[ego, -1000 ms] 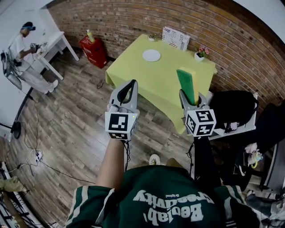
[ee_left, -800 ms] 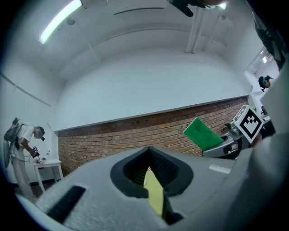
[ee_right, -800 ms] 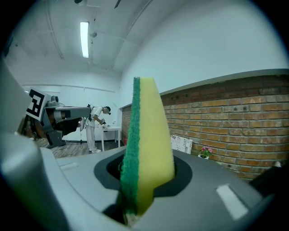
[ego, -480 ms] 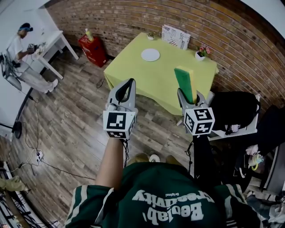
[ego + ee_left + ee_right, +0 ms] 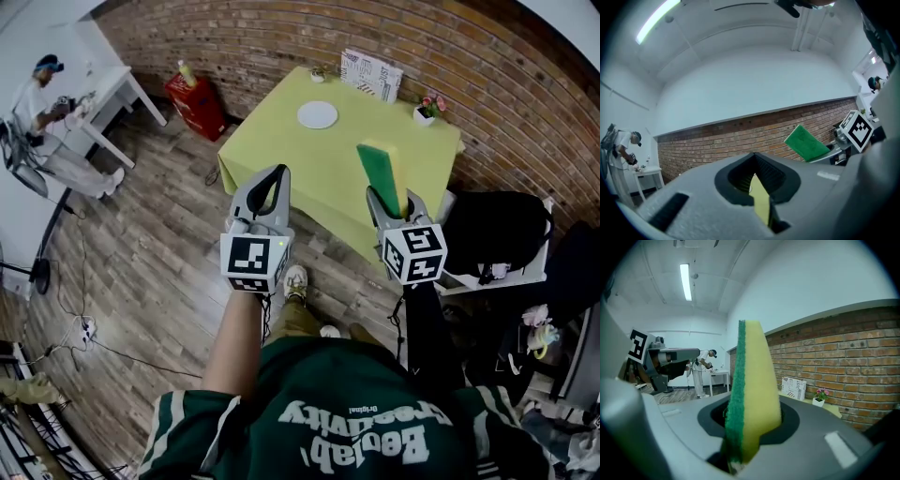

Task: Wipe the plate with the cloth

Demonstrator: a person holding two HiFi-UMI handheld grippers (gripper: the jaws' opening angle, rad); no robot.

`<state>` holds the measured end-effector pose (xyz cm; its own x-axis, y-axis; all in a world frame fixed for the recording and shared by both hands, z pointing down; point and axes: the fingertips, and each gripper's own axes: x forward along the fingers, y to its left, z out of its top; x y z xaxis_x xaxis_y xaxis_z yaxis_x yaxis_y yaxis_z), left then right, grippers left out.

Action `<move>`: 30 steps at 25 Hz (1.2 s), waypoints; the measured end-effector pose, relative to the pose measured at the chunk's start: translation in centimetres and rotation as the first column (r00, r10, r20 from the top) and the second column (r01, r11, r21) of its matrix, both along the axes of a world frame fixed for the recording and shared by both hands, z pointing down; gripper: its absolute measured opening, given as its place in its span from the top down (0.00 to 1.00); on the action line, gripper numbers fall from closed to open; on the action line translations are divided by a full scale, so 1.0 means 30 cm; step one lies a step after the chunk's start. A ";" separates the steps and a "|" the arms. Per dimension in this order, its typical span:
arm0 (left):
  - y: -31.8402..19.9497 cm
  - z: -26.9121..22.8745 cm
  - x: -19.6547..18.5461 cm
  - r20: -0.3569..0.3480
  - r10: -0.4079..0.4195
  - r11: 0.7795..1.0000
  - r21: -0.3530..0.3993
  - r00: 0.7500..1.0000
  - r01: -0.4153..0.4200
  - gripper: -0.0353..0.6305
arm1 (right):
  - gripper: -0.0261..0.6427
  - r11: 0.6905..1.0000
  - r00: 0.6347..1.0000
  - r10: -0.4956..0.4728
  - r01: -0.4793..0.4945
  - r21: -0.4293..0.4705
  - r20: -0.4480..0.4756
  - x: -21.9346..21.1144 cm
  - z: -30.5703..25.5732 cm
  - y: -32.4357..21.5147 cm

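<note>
brick wall (image 5: 525, 84) runs across the back, far ahead of both claws. wood floor (image 5: 141, 244) lies below and left of your left claw (image 5: 277, 174). the surface (image 5: 272, 150), with a yellow-green cover, stands ahead of both claws, its near edge just past the tips in the head view. both claws are up in the air and touch nothing on it. a person (image 5: 42, 94) at a white table (image 5: 112, 89) is far off to the left of your left claw. a black bag (image 5: 492, 225) sits right of your right claw (image 5: 394, 208).

your left claw is pressed together at the tips with nothing in it. only a thin slit shows the yellow cover through it. your right claw is pinching a sponge (image 5: 380, 178), which stands upright out of the claw, green scrub side to the left, yellow foam to the right.

the white plate (image 5: 317, 114) lies flat on the surface, well ahead of both claws, between their lines and nearer the left one. a small flower pot (image 5: 427, 111) sits ahead of the right claw, near the wall.
</note>
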<state>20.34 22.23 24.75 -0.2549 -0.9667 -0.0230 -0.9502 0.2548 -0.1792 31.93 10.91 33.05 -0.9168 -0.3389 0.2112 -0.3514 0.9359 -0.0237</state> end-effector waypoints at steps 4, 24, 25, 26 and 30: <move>-0.043 0.004 -0.039 0.003 0.006 1.000 0.003 1.000 -0.006 0.94 | 0.76 0.999 0.999 -0.034 0.035 -0.014 0.028 -0.045 -0.001 -0.019; -0.393 0.011 -0.455 -0.020 0.078 0.997 0.020 0.997 -0.078 0.94 | 0.77 0.998 0.999 -0.012 0.014 0.054 -0.047 -0.431 0.028 -0.314; -0.416 0.008 -0.483 -0.018 0.085 0.996 0.022 0.996 -0.085 0.94 | 0.76 0.998 0.999 -0.004 0.007 0.056 -0.046 -0.457 0.028 -0.335; -0.440 0.007 -0.511 -0.018 0.093 0.995 0.024 0.996 -0.092 0.94 | 0.76 0.998 0.999 0.003 0.000 0.057 -0.046 -0.483 0.029 -0.356; -0.551 0.016 -0.624 -0.029 0.130 0.992 0.009 0.991 -0.129 0.94 | 0.76 0.999 0.999 0.020 -0.018 0.040 -0.043 -0.603 0.025 -0.438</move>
<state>1.62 5.69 25.23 -0.1283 -0.9914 -0.0243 -0.9802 0.1305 -0.1488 13.85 -2.22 33.81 -0.9006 -0.3649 0.2364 -0.3689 0.9290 0.0288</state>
